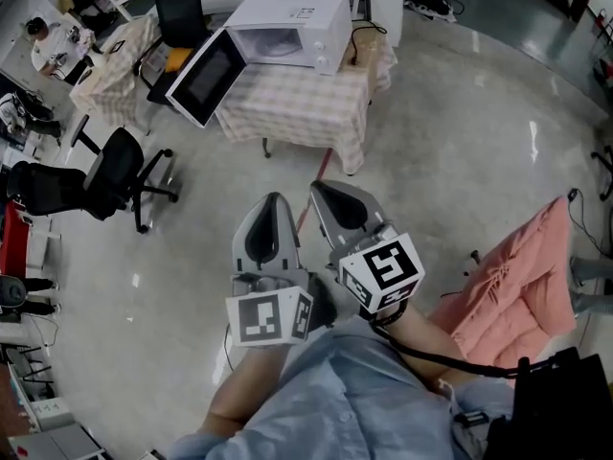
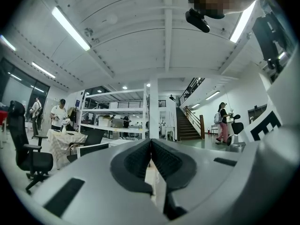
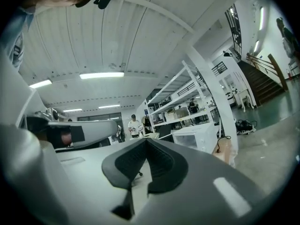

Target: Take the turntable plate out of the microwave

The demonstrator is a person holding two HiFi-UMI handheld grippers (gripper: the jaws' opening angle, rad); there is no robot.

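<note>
Grey polished floor point(image 1: 460, 142) fills most of the head view. At its far side stands a table point(image 1: 297, 113) under a checked cloth. A pink cushion point(image 1: 512, 276) lies at the right, and a black chair point(image 1: 115, 171) stands at the left, well apart from the table.

On the table sits the white microwave point(image 1: 306, 12). Its door point(image 1: 206, 77) is swung wide open and hangs past the table's left edge. The cavity point(image 1: 273, 48) shows only as a pale opening seen at a slant. The plate cannot be made out inside it from here.

Both grippers are held close to the person's body, side by side and far from the microwave. The left gripper point(image 1: 276, 199) has its jaws pressed together with nothing between them, as its own view shows. The right gripper point(image 1: 321, 188) is likewise closed tight and empty, and its view looks toward the microwave across the room.
</note>
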